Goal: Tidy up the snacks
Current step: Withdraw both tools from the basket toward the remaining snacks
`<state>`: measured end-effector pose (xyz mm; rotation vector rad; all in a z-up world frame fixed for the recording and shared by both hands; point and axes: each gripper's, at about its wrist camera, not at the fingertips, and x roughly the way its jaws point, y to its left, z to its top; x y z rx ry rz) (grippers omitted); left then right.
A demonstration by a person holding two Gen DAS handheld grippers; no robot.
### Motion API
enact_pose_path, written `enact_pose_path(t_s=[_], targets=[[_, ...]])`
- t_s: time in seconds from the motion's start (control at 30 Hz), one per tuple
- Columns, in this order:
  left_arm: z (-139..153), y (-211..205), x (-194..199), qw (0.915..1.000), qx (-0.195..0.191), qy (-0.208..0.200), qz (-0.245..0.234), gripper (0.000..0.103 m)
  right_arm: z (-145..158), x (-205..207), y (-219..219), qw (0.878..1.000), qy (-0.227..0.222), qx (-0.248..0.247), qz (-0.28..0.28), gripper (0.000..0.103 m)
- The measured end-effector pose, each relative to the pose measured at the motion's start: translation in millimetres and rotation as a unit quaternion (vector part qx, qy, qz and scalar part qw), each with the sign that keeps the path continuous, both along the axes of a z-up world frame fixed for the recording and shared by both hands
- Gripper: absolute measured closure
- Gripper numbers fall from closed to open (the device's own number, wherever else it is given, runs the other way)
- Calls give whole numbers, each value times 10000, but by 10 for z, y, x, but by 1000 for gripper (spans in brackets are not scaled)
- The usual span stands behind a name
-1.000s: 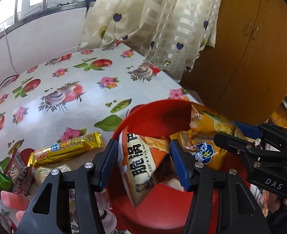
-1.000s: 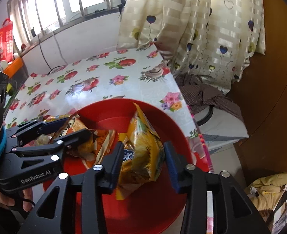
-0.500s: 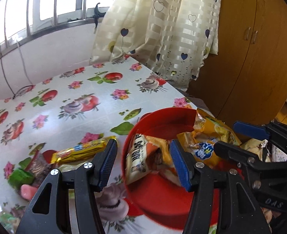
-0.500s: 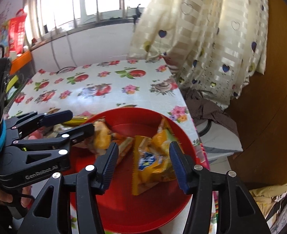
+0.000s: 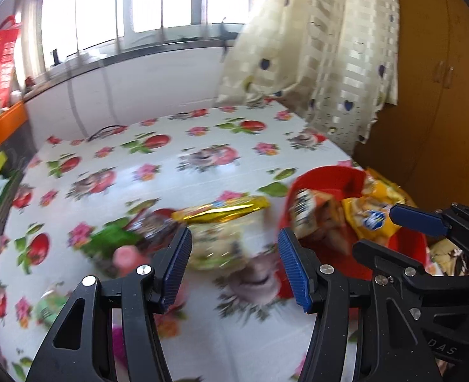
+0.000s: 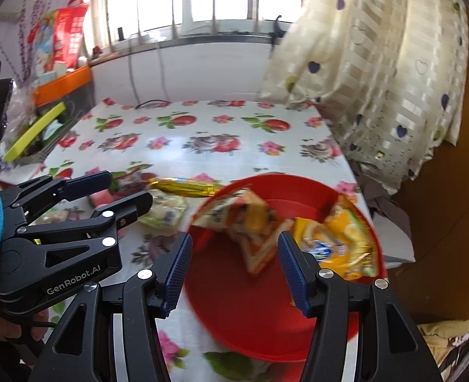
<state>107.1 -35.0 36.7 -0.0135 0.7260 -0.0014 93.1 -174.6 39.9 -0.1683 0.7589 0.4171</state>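
Both grippers gape with nothing between their pads — the left gripper point(image 5: 234, 267) over the table point(image 5: 202, 172), the right gripper point(image 6: 233, 267) over the red bowl point(image 6: 266, 318). Two bags point(image 6: 253, 222) lie in the bowl; a gold bar point(image 5: 225, 211) and blurred snacks point(image 5: 132, 238) lie beside it.

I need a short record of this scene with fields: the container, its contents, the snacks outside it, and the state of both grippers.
container: red bowl on floral tablecloth
contents: orange-white packet; yellow packet
outside: gold bar, pale-green packet, blurred small snacks
left gripper: open, empty
right gripper: open, empty
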Motion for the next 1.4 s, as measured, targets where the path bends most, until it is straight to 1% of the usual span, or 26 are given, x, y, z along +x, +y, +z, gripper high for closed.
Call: enact_pose_path(t_s=[0.17, 0.37, 0.57, 0.73, 1.4], targets=[[1, 227, -239, 9993, 138, -18, 356, 46, -19, -127, 282, 9994, 7, -13, 352, 49], [37, 493, -491, 9966, 216, -54, 792, 46, -5, -268, 601, 9970, -11, -28, 775, 49], [82, 684, -665, 9939, 231, -98, 1070, 46, 42, -360, 766, 9948, -71, -21, 1012, 49], [92, 744, -760, 9926, 230, -102, 1184, 46, 67, -422, 829, 9938, -94, -29, 1110, 48], [94, 867, -954, 9903, 185, -58, 1378, 46, 139, -574, 940, 9917, -159, -61, 1276, 47]])
